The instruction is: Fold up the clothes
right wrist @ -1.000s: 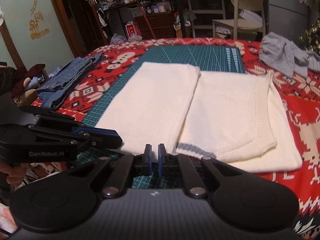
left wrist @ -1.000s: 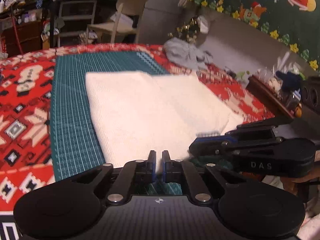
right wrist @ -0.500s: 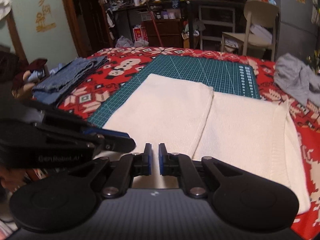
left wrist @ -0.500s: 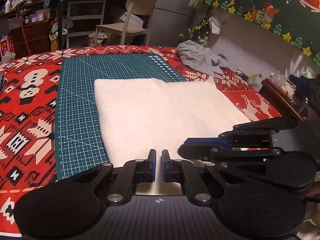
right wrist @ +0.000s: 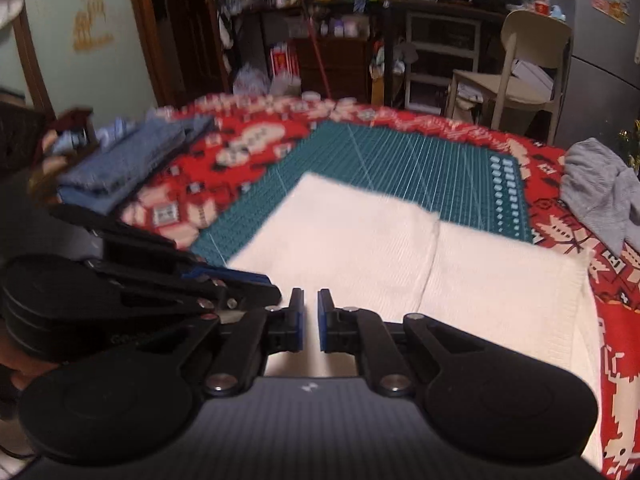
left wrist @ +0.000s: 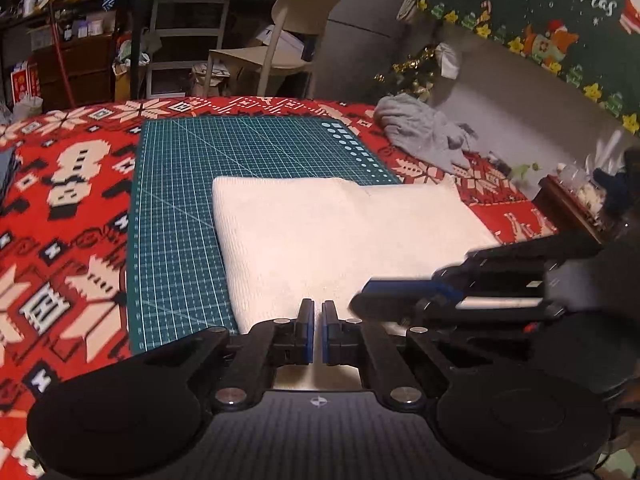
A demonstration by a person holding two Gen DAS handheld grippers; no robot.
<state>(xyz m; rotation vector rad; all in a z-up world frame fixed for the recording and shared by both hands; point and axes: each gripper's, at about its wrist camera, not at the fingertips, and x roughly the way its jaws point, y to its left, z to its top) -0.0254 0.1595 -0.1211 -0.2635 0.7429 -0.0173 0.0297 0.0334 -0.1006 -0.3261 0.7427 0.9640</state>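
Note:
A white knit sweater (left wrist: 340, 232) lies folded lengthwise on the green cutting mat (left wrist: 180, 200). A seam runs down its middle in the right wrist view (right wrist: 434, 248). My left gripper (left wrist: 316, 308) is shut on the sweater's near edge, and white cloth shows between and under its pads. The right gripper (right wrist: 310, 298) is shut on the same near edge, a little further right. Each gripper shows side-on in the other's view: the right gripper (left wrist: 360, 300) and the left gripper (right wrist: 272, 290), close together. The hem under the gripper bodies is hidden.
A red patterned tablecloth (left wrist: 72, 200) covers the table. A crumpled grey garment (left wrist: 420, 132) lies at the far right, and folded blue jeans (right wrist: 120, 160) lie at the far left. A beige chair (left wrist: 280, 40) and cluttered shelves stand behind the table.
Both grippers have moved forward over the sweater, side by side. The grey-striped hem and the green mat seen near the fingers before are out of sight; white cloth now lies under them.

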